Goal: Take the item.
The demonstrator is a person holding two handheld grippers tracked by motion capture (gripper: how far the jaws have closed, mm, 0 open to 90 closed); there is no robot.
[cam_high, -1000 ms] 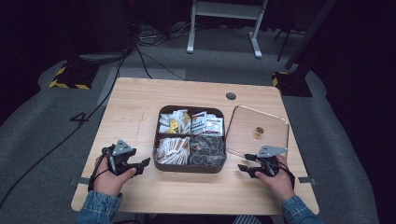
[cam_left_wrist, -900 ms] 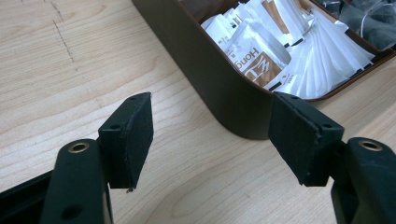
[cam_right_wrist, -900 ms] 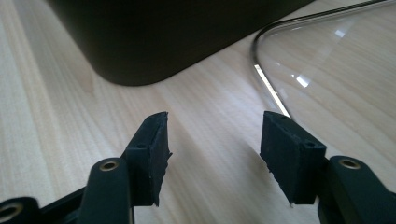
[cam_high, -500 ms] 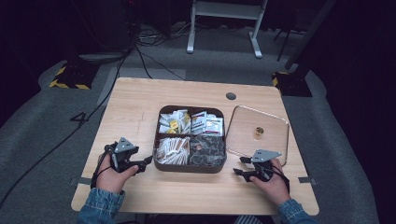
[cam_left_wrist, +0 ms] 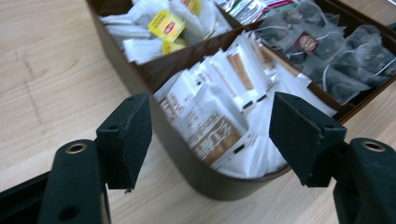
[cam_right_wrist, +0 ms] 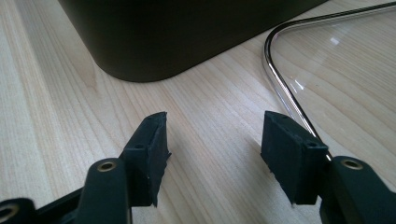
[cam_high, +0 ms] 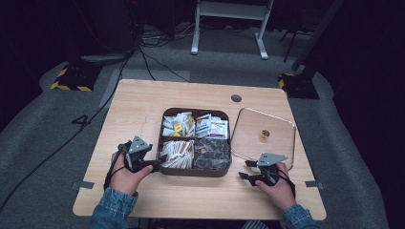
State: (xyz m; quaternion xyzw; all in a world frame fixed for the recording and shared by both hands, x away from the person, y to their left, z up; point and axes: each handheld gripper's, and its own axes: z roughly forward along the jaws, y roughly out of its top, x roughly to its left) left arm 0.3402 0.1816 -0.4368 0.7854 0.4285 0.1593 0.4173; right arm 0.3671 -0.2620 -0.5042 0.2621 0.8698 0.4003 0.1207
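Resting low at the table's (cam_high: 143,102) near edge: left gripper (cam_high: 154,164), jaws spread and holding nothing, aimed at the near-left corner of the brown box (cam_high: 195,171). In the left gripper view those jaws stand either side of that corner, over the white sachets (cam_left_wrist: 219,116). Right gripper (cam_high: 247,170), likewise released and unloaded, lies between the box's near-right corner and the clear lid (cam_high: 282,124). Box contents: yellow-tagged tea bags (cam_high: 176,125), foil packets (cam_high: 211,127), dark mesh bags (cam_high: 212,151). Lid lies flat beside the box, its knob (cam_high: 264,136) upward. Progress, as judged: box open, lid set aside; nothing yet gripped, all picking or closing left.
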